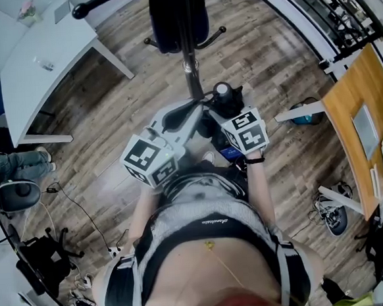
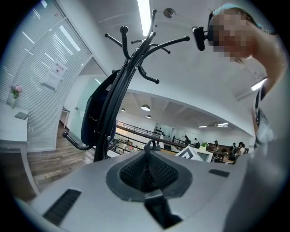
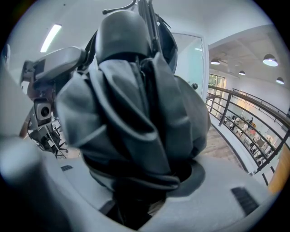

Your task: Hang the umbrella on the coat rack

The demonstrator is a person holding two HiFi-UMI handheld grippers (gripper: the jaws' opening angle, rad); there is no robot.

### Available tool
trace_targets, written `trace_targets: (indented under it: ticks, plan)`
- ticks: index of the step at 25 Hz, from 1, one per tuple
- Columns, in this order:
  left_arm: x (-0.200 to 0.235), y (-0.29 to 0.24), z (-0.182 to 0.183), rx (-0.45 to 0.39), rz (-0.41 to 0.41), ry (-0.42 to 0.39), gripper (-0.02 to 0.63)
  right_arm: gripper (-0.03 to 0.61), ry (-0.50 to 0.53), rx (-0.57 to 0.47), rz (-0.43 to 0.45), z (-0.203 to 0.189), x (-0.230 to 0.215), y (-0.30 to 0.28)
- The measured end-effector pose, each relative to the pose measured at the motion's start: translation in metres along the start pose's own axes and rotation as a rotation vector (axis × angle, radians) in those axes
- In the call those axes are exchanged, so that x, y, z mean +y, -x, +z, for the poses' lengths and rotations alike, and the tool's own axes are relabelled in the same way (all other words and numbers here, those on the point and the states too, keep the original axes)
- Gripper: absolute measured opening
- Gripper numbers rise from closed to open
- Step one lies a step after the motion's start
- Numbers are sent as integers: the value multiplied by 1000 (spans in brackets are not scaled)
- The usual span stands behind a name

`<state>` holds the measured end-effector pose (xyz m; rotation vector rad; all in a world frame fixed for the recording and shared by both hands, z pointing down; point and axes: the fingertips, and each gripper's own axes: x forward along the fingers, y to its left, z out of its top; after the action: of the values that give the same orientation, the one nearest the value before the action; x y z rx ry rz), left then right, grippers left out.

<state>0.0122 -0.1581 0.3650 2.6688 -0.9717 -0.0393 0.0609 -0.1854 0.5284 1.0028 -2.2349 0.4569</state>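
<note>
Dark grey folded fabric of the umbrella (image 3: 136,113) fills the right gripper view, bunched in soft creases under a smooth rounded cap. The right tongs (image 3: 145,179) stand wide around its lower end, gripping it. In the head view the umbrella sits at frame centre, just above the right marker cube (image 1: 246,131). The left tongs (image 2: 147,171) are closed, their ribbed black pads pinching a thin dark loop (image 2: 152,145) that sticks up from their tip. Beyond them, left of centre in the left gripper view, rises the black metal coat rack (image 2: 127,81) with curved, knob-ended hooks. A dark bag (image 2: 93,115) hangs from it. The floor (image 1: 109,109) is wood plank.
</note>
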Motion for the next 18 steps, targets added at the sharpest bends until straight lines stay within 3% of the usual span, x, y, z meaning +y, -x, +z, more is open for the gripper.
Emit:
trace_targets:
  ticks: [18]
  plan:
    - [14, -11, -17, 73, 6, 40, 25, 251, -17, 20, 3, -6, -3, -7]
